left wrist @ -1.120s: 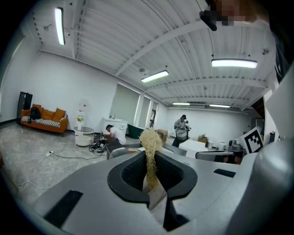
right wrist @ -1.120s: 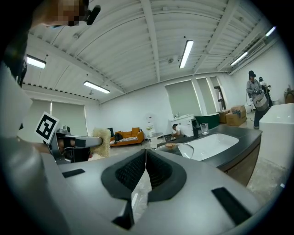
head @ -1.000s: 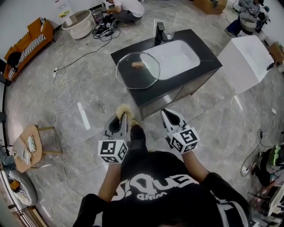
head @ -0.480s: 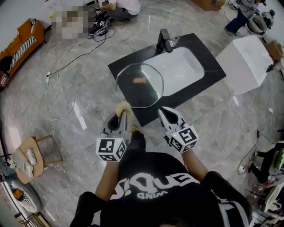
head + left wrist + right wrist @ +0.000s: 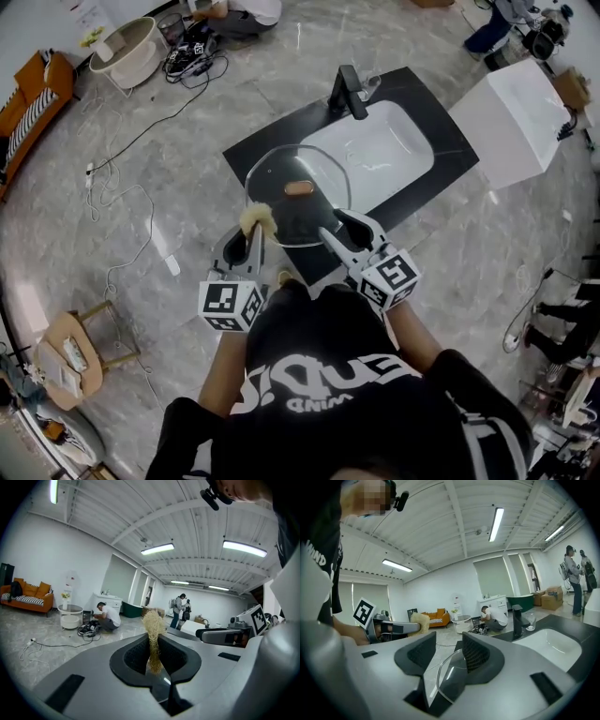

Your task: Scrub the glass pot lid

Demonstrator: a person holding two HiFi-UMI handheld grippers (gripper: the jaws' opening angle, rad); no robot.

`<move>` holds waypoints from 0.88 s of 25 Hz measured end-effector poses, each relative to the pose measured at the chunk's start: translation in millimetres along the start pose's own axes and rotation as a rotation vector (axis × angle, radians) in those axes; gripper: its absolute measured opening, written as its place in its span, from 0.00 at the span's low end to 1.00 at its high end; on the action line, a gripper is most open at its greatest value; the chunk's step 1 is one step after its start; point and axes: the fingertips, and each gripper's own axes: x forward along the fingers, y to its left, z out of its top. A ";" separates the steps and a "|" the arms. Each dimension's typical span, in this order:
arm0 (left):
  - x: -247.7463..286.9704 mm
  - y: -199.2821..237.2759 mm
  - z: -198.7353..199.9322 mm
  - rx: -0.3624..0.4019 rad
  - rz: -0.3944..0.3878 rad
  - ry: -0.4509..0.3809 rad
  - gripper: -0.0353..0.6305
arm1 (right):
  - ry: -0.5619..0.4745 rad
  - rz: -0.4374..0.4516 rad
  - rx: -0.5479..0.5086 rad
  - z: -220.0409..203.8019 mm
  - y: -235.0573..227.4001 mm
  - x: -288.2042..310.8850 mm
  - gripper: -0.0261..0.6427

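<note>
On the black counter [image 5: 427,169], to the left of the white sink [image 5: 380,150] as the head view showed it, lay the glass lid [image 5: 281,169], with its brown knob [image 5: 299,187] at the middle. Its near rim reached about to the counter's front edge, on the person's side.

The left gripper [image 5: 254,232] was clamped on a straw-coloured scrubber [image 5: 258,219]. The tuft stood up from between the closed jaws and hung just at the lid's near left rim; whether it touched the glass could not be told.

The right gripper [image 5: 344,228] had just been opening its jaws. They stood apart with the lid's rim lying between them, and neither pad pressed on the glass.

By my judgement the lid would be stiff, fairly heavy for its thinness, smooth enough to slide on the counter, and liable to chip or crack if dropped or knocked against the sink or the tap [image 5: 348,89]. The rim looked the natural place for a hold, since it is the thickest part and the jaws already straddled it. The knob would give a surer grip, but it would get in the scrubber's way. A gentle squeeze seemed wiser than a hard one, with the scrubbing strokes kept light so that the lid did not skate off the edge
</note>
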 end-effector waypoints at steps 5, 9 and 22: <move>20.1 -1.0 5.5 0.001 -0.007 0.004 0.12 | 0.031 0.061 -0.024 -0.2 -6.1 9.9 0.37; 30.3 4.8 6.7 0.003 0.029 0.011 0.12 | 0.080 0.120 -0.064 -5.5 -14.0 23.0 0.40; 51.7 15.0 5.1 -0.033 0.151 0.014 0.12 | 0.307 0.317 -0.246 -60.3 -56.0 87.6 0.42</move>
